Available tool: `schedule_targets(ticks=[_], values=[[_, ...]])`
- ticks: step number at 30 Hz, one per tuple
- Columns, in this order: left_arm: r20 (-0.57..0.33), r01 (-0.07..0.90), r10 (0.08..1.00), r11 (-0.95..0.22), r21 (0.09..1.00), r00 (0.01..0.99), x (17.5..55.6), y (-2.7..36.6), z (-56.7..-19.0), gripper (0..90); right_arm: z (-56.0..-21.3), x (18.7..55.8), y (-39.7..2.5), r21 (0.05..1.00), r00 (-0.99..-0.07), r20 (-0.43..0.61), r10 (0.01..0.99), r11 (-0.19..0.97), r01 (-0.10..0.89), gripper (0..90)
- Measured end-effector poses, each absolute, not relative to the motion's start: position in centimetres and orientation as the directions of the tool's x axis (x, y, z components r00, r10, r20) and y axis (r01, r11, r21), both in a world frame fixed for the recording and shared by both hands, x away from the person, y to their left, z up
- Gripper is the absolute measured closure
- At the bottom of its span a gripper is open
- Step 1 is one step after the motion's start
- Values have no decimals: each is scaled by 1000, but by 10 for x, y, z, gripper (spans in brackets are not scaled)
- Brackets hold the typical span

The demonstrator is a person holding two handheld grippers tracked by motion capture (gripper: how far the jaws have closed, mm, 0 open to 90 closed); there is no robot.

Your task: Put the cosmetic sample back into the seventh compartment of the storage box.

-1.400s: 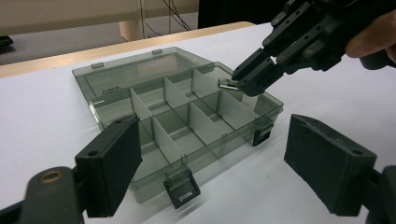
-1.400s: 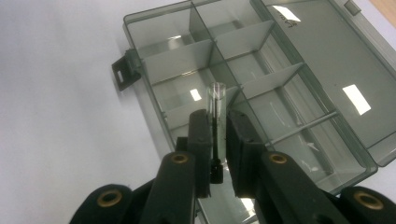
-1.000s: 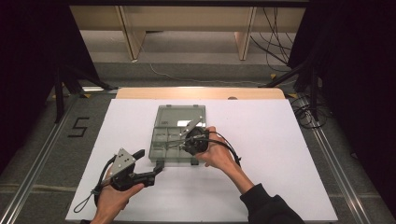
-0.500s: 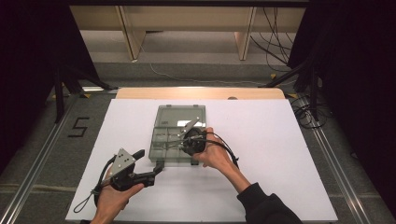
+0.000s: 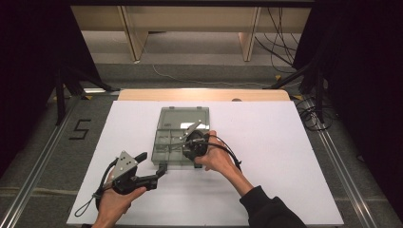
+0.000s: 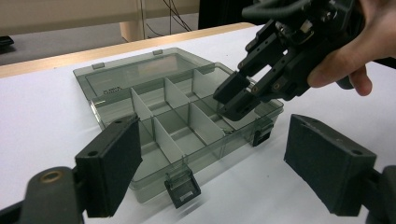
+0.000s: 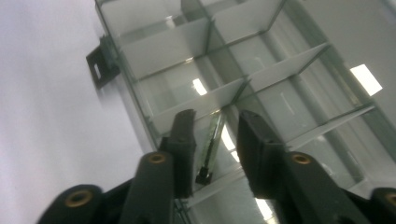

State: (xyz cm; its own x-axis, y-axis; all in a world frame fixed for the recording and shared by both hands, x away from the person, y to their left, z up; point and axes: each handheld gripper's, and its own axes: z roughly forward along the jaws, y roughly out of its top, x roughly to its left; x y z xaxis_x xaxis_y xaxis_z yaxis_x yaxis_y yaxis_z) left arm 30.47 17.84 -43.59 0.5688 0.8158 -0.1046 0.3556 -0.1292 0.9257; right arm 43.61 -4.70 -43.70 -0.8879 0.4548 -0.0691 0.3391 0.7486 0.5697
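Smoky clear plastic organiser box [image 5: 182, 137] sits mid-table on the white sheet [image 5: 285, 156], lid laid flat open toward the far side, 2 latches hanging off the near wall. Step in hand, as I read it: picking a small item out of a compartment w/ the right gripper [image 5: 189, 142]. In the right gripper view its jaws are partly open, straddling a thin dark-tipped rod-like piece [image 7: 209, 148] lying in a near compartment beside a white divider [image 7: 201, 105]; pads not touching it yet, so nothing held. Can't tell exactly what the piece is, maybe a small bit or pin. Right hand [image 5: 216, 154] comes in from the near-right, wrist bent so the gripper tips down & forward into the box; left gripper view shows it angled steeply over the right-hand near cells [image 6: 243, 95]. Left gripper [image 5: 154, 173] rests low on the sheet just in front of the box's near-left corner, jaws wide apart, empty, aimed at the box front & the near latch [image 6: 181, 186]; left hand [image 5: 116, 199] lies relaxed. Next move prob. calls for lowering a touch more, centring the rod between the pads, closing gently; a thin part on smooth plastic could skid or flip, and the divider leaves little room for the far jaw.
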Motion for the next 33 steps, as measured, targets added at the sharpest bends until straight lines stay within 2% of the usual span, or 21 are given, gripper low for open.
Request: schedule_targets(ticks=[6,13,33], values=[[-104,355,814,-130,926,571,305,178,-436,178,-427,440,-59,622,-852,-56,520,686,378,470],[-104,357,817,-131,925,568,305,179,-436,178,-423,442,-70,631,-840,-64,539,674,385,380],[-106,367,823,-131,921,558,307,182,-438,178,-421,454,-99,689,-791,-54,609,596,412,309]])
